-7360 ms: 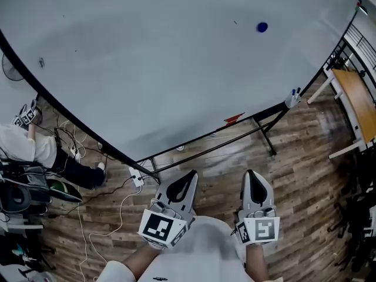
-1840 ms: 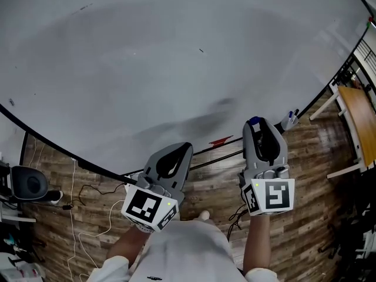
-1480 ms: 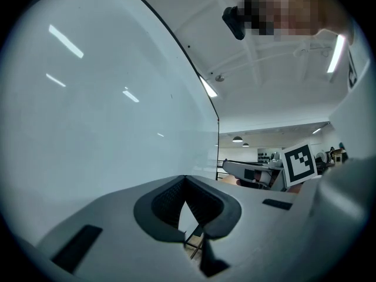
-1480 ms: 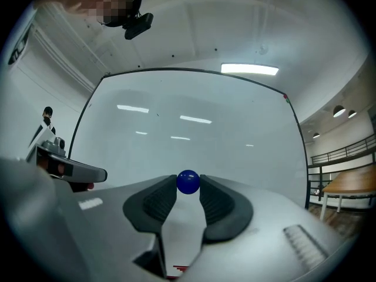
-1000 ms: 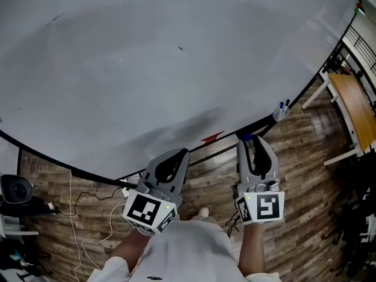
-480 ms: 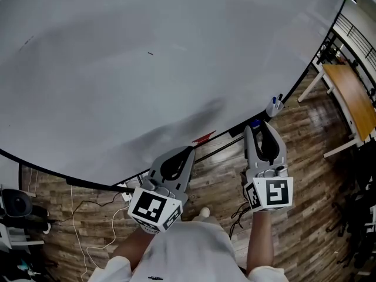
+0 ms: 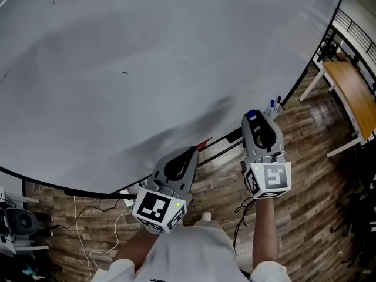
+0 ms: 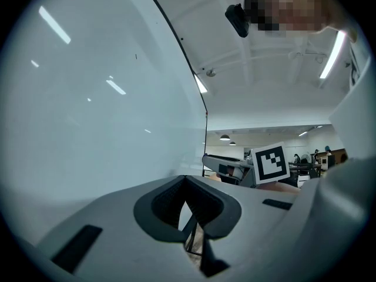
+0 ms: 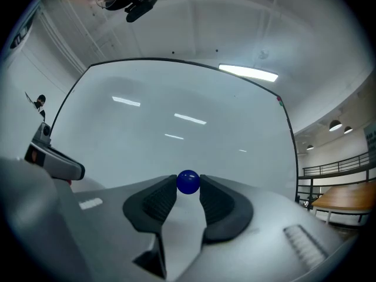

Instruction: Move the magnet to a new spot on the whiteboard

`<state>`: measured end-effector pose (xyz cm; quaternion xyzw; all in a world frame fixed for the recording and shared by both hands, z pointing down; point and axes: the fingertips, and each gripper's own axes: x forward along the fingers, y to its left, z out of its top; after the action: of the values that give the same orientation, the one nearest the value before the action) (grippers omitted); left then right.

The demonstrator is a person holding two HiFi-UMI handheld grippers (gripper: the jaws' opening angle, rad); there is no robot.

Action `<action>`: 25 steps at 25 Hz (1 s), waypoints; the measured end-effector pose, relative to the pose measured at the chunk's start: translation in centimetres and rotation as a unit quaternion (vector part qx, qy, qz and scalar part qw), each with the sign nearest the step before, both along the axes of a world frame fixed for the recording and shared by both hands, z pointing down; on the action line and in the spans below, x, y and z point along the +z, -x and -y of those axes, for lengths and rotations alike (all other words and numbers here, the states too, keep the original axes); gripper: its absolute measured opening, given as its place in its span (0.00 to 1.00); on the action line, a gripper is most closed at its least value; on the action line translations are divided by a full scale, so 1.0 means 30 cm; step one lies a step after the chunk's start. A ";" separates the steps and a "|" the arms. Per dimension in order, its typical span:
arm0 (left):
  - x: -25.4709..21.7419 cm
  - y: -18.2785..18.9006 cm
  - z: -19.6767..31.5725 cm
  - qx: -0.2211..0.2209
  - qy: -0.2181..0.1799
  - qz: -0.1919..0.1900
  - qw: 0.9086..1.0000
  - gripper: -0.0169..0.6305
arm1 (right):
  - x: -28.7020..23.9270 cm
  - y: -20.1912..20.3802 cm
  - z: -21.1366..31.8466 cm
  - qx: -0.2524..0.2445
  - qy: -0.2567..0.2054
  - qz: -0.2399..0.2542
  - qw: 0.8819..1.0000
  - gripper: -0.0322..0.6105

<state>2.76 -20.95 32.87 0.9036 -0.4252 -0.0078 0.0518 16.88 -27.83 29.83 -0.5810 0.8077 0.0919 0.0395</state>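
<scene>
Magnet [image 9: 188, 182] has left the whiteboard [image 7: 147, 57], half-hidden, grasped in right claw [image 7: 255, 120]; left claw [image 8: 185, 185] clenched

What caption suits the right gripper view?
Right gripper pinching a blue magnet in front of the whiteboard.

The left gripper [image 8: 185, 181], jaws closed tip to tip with nothing between them, sits beside a whiteboard [image 8: 88, 128] filling the left. Beyond it, the right gripper [image 8: 209, 159] shows its marker cube [image 8: 271, 164].
</scene>
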 end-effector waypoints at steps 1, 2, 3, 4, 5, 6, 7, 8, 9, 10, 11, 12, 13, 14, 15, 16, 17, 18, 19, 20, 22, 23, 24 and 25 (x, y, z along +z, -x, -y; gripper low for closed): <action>0.002 -0.009 0.008 0.000 0.000 0.000 1.000 0.04 | 0.000 -0.006 0.014 0.000 0.000 0.000 1.000 0.26; 0.004 -0.018 0.017 0.000 0.001 0.001 1.000 0.04 | 0.000 -0.011 0.028 -0.001 0.000 0.001 1.000 0.26; 0.005 -0.027 0.027 0.000 0.001 0.001 1.000 0.04 | 0.000 -0.015 0.043 -0.002 0.000 0.001 1.000 0.26; 0.007 -0.035 0.038 0.000 0.001 0.001 1.000 0.04 | 0.001 -0.019 0.058 -0.004 0.001 0.000 1.000 0.26; 0.009 -0.043 0.048 -0.001 0.001 0.001 1.000 0.04 | 0.003 -0.021 0.073 -0.005 0.001 0.000 1.000 0.26; 0.012 -0.051 0.057 -0.001 0.002 0.002 1.000 0.04 | 0.006 -0.022 0.087 -0.007 0.002 -0.001 1.000 0.26; 0.015 -0.059 0.064 -0.001 0.003 0.002 1.000 0.04 | 0.009 -0.023 0.100 -0.009 0.002 -0.002 1.000 0.26; 0.018 -0.067 0.070 -0.001 0.004 0.002 1.000 0.04 | 0.011 -0.024 0.112 -0.012 0.003 -0.003 1.000 0.26; 0.021 -0.075 0.075 -0.001 0.005 0.002 1.000 0.04 | 0.013 -0.025 0.125 -0.014 0.003 -0.004 1.000 0.26; 0.023 -0.083 0.079 -0.002 0.006 0.002 1.000 0.04 | 0.016 -0.027 0.138 -0.017 0.005 -0.003 1.000 0.26; 0.025 -0.091 0.081 -0.002 0.007 0.003 1.000 0.04 | 0.021 -0.031 0.150 -0.020 0.007 -0.001 1.000 0.26; 0.025 -0.097 0.083 -0.003 0.007 0.004 1.000 0.04 | 0.025 -0.035 0.161 -0.023 0.010 0.002 1.000 0.26; 0.026 -0.103 0.082 -0.004 0.006 0.004 1.000 0.04 | 0.031 -0.038 0.170 -0.026 0.013 0.003 1.000 0.26; 0.027 -0.107 0.081 -0.006 0.006 0.004 1.000 0.04 | 0.036 -0.039 0.178 -0.029 0.014 0.003 0.999 0.26; 0.028 -0.109 0.081 -0.008 0.005 0.004 1.000 0.04 | 0.043 -0.039 0.187 -0.031 0.016 0.001 0.999 0.26; 0.030 -0.110 0.083 -0.010 0.005 0.005 1.000 0.04 | 0.050 -0.037 0.198 -0.032 0.018 -0.002 0.999 0.26; 0.032 -0.111 0.088 -0.013 0.005 0.005 1.000 0.04 | 0.057 -0.034 0.212 -0.035 0.020 -0.005 0.999 0.26; 0.033 -0.112 0.093 -0.015 0.006 0.005 1.000 0.04 | 0.062 -0.029 0.227 -0.038 0.022 -0.007 0.999 0.26; 0.034 -0.112 0.099 -0.017 0.006 0.006 1.000 0.04 | 0.066 -0.022 0.242 -0.042 0.023 -0.009 0.999 0.26; 0.034 -0.111 0.106 -0.019 0.007 0.007 1.000 0.04 | 0.068 -0.014 0.258 -0.046 0.025 -0.011 0.999 0.26; 0.032 -0.106 0.121 -0.023 0.007 0.008 1.000 0.04 | 0.073 0.000 0.290 -0.054 0.028 -0.013 0.998 0.26; 0.031 -0.104 0.126 -0.024 0.007 0.008 1.000 0.04 | 0.076 0.003 0.305 -0.057 0.030 -0.012 0.998 0.26; 0.029 -0.102 0.130 -0.026 0.007 0.009 1.000 0.04 | 0.080 0.002 0.318 -0.058 0.033 -0.012 0.998 0.26; 0.028 -0.101 0.132 -0.028 0.006 0.009 1.000 0.04 | 0.083 -0.001 0.327 -0.058 0.035 -0.011 0.998 0.26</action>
<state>5.79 -24.90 33.69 0.8911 -0.4507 0.0013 0.0535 16.90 -37.65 32.31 -0.5329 0.8433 0.0679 0.0157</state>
